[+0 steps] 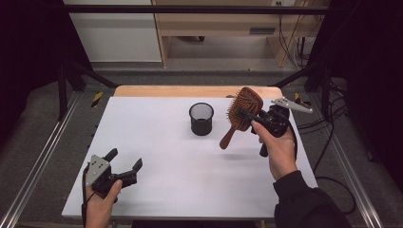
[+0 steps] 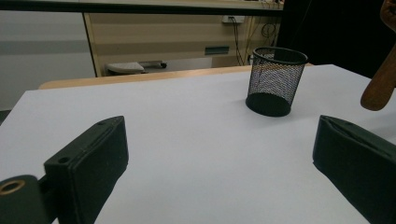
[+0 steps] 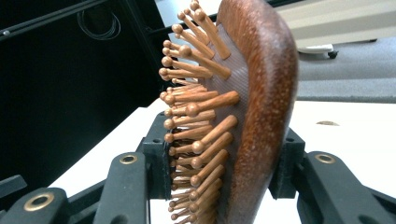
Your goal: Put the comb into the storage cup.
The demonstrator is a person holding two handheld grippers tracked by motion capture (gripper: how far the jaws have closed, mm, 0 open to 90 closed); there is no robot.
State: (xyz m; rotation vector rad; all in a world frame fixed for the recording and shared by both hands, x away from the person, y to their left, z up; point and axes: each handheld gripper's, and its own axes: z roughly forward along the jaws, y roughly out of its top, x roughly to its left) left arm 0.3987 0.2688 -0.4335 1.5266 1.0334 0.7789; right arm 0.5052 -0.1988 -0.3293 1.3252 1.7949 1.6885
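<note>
Holding a wooden hairbrush (image 1: 243, 111) off the table, the right gripper (image 1: 256, 118) sits to the right of the black mesh cup (image 1: 201, 118), which serves as landmark. The jaws are clamped across the brush head: in the right gripper view one black pad presses on the bristle side and the other on the smooth brown back of the hairbrush (image 3: 252, 116), so the grip is closed on the head. Bristles are wooden pins with rounded tips, pointing to the left in that view. In the high view the brush is tilted, head up and away, handle slanting down toward the near side, its end hanging just right of the cup and above the white table (image 1: 157, 156). A faint shadow lies on the table below the handle. The person's right hand (image 1: 278, 149) wraps the gripper body, dark sleeve behind it.

Left gripper (image 1: 124, 166) rests well apart from the cup, toward the near left corner of the table, held in the left hand (image 1: 102, 199). Its jaws stand wide apart with nothing between them. In the left gripper view the bare tabletop shows between the two black pads, with the mesh cup (image 2: 274, 80) upright farther off, and the brush handle end (image 2: 380, 84) at the right edge, right of the cup.
</note>
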